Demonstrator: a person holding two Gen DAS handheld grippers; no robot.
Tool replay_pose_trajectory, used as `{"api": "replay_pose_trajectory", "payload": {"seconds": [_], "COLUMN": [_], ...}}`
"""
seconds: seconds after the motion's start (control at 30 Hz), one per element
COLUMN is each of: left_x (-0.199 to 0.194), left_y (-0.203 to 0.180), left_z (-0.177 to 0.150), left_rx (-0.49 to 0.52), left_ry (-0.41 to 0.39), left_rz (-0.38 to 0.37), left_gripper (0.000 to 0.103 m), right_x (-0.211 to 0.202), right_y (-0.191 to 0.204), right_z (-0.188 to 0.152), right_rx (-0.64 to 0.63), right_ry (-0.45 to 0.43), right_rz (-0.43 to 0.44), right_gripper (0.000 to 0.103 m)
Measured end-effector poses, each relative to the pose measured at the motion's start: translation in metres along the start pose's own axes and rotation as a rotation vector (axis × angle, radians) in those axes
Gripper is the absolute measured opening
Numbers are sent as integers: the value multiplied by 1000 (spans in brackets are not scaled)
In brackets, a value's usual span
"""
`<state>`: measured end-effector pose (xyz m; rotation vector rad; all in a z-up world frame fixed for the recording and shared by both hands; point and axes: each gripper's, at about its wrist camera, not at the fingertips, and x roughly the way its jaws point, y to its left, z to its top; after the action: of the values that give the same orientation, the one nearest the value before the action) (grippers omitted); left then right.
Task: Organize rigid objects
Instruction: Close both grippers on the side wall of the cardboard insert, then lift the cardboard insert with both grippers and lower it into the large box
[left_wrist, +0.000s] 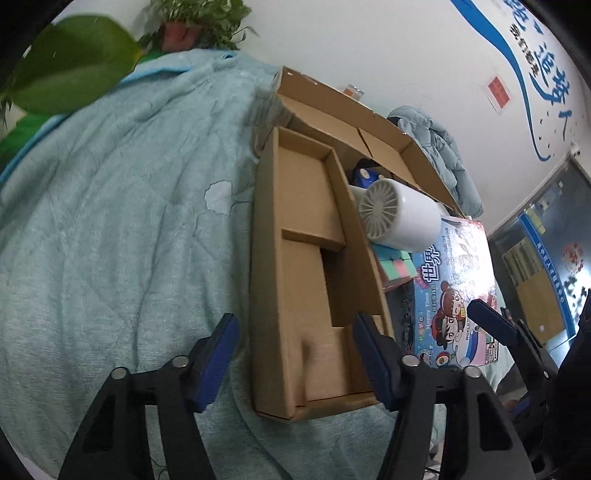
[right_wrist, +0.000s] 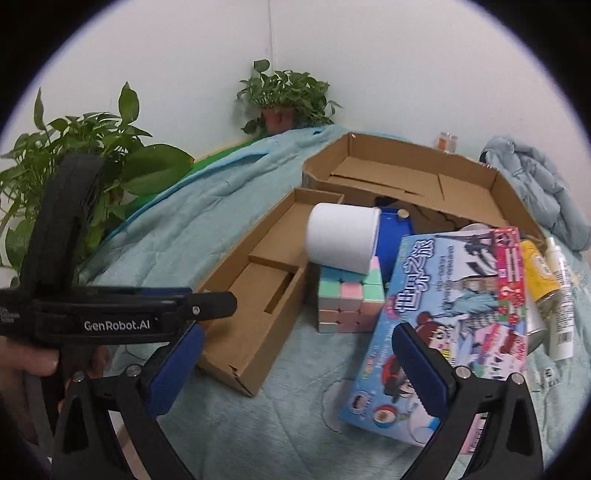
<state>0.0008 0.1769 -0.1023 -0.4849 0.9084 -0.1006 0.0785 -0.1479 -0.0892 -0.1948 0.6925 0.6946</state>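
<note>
Left wrist view: left gripper (left_wrist: 295, 354) angles downward, jaws apart astride the shallow corrugated cardboard tray's (left_wrist: 273, 280) near end, gripping nothing; right gripper (right_wrist: 295, 369) open, empty, above quilted bedspread (right_wrist: 295, 424)

Each hand-held gripper (left_wrist: 295, 354) (right_wrist: 295, 369) has black plastic arms, blue ridged pads (right_wrist: 421, 365) and silver screws (left_wrist: 410, 360). The left one's handle reads "GenRobot.AI" in white.

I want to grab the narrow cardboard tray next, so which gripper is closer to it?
Left. The left gripper straddles the near end of the narrow cardboard tray, jaws open; the right gripper hovers beside it, nearer the colourful game box.
</note>
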Motion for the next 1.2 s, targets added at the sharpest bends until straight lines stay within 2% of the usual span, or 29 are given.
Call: {"api": "replay_pose_trajectory", "payload": {"seconds": [0.07,0.13,0.17,0.23,0.27,0.33,0.43,0.5,0.57,0.77,1.2], "left_x": [7,14,18,24,25,28,31,29,31,27,8], "left_y": [6,9,12,18,20,20,22,23,25,31,13], "left_z": [-1,-3,-3,-4,-4,-5,-4,-4,-4,-7,-20], "left_rx": [-1,1,-11,-49,-58,-49,-52,-48,-62,-115,-72], "left_ry": [34,60,75,83,84,85,95,100,106,120,87], "left_rz": [-10,3,8,-37,-45,-42,-54,-56,-69,-94,-10], "left_gripper": [41,31,31,31,32,31,31,31,31,31,29], "right_x": [4,13,20,34,41,55,60,64,67,71,66], "right_y": [3,8,11,8,7,1,-3,0,5,13,11], "right_z": [3,4,3,3,2,-1,0,0,2,8,2], "right_rx": [13,11,11,46,64,111,150,148,148,157,158], "right_ry": [2,31,54,120,159,219,243,271,293,339,357], "right_rz": [13,20,15,14,-3,3,30,62,82,28,93], "right_gripper": [100,98,92,74,61,56,51,33,27,25,24]}}
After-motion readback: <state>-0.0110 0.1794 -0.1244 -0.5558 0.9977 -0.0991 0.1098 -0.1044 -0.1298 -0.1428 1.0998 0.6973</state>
